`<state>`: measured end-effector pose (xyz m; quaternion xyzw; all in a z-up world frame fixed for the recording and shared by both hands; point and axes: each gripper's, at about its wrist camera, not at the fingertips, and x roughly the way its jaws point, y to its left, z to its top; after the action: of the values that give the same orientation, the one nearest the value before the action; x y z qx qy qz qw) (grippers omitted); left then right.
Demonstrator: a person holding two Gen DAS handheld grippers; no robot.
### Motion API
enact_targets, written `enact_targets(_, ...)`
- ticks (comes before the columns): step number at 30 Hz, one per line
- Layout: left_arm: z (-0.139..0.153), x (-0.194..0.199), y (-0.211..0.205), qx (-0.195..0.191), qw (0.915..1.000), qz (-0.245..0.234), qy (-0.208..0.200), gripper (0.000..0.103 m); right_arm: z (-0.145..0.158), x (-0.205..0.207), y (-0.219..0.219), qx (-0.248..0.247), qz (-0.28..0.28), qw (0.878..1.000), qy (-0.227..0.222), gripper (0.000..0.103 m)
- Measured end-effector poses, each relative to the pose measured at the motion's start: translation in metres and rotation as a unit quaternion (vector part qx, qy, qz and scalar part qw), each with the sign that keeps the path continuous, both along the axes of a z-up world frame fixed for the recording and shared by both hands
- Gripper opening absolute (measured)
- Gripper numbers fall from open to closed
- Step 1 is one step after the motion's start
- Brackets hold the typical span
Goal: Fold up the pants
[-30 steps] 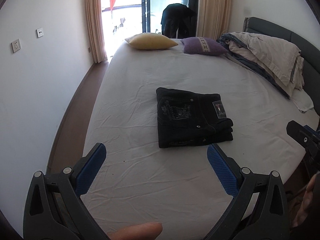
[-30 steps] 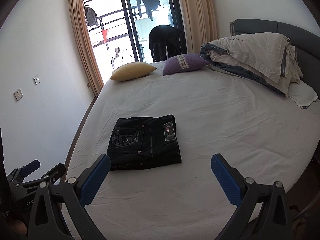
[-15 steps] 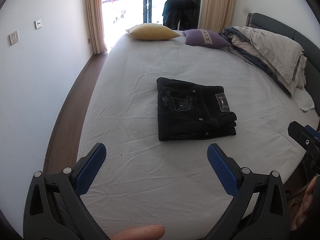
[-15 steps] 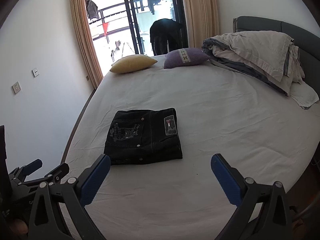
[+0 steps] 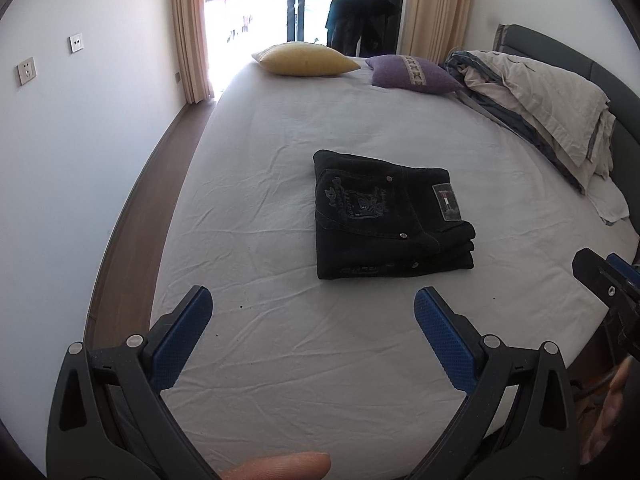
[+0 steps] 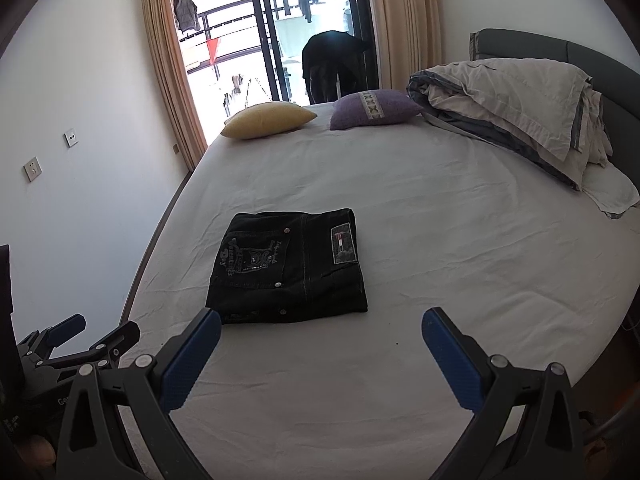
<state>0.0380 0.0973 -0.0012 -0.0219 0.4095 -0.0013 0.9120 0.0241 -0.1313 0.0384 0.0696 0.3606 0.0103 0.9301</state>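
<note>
2 grippers hang spread and empty above the near edge of the bed (image 5: pixel 248 360), and little has changed over the last second: your views have only drifted slightly, with the pants sitting a touch lower in frame than a second ago. The pants (image 5: pixel 390 216) have not moved; they lie as a compact dark stack, pocket embroidery and label patch facing up, in the middle of the sheet, clear of both tools. Judging by that tidy stack, the fold looks finished and you are backing away.

Working left to right: your left gripper (image 5: pixel 312 324) has its jaws wide apart with nothing between them, well short of the pants. Your right gripper (image 6: pixel 320 338) is equally wide apart, its left pad near the stack's near left corner but not touching it.

Far off, a yellow pillow (image 6: pixel 268 120) sits left, a purple pillow (image 6: pixel 374 108) beside it, and a bundled duvet (image 6: pixel 516 100) lies far right against the headboard. Nothing stands between you and the pants.
</note>
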Motion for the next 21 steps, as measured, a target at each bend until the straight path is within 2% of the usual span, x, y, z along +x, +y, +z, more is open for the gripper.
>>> enact_targets(21,-0.0025,-0.0017,-0.0039,-0.002,1.0,0.002,0.003,0.103,-0.006,-0.0019,0.0027,-0.001,0.003,1.0,0.005,0.103)
